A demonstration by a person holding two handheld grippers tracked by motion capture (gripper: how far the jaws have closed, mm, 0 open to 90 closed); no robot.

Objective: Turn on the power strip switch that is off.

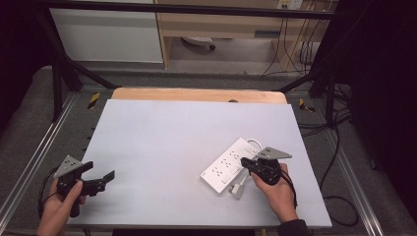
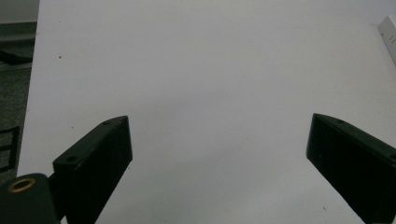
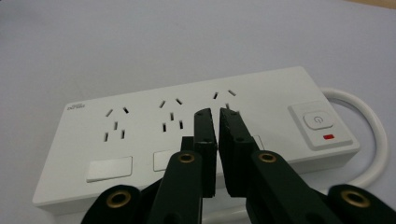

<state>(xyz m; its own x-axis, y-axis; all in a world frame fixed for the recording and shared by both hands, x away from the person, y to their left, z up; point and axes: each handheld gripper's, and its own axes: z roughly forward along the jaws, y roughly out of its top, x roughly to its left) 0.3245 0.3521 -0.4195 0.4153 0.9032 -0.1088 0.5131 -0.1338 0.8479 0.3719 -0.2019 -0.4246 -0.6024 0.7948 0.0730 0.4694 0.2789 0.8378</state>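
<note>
Your right gripper (image 3: 217, 112) has its jaws drawn together with only a thin slit between them and nothing held, the tips hovering over the third socket group of the white power strip (image 3: 140, 126). That strip lies at the right of the grey table (image 1: 162, 147), its white cord (image 3: 373, 135) looping behind the switch end, a small grey plug (image 1: 237, 190) just beside its near edge. Your left gripper (image 1: 101, 181) sits well apart at the table's left edge, jaws spread wide and empty.
</note>
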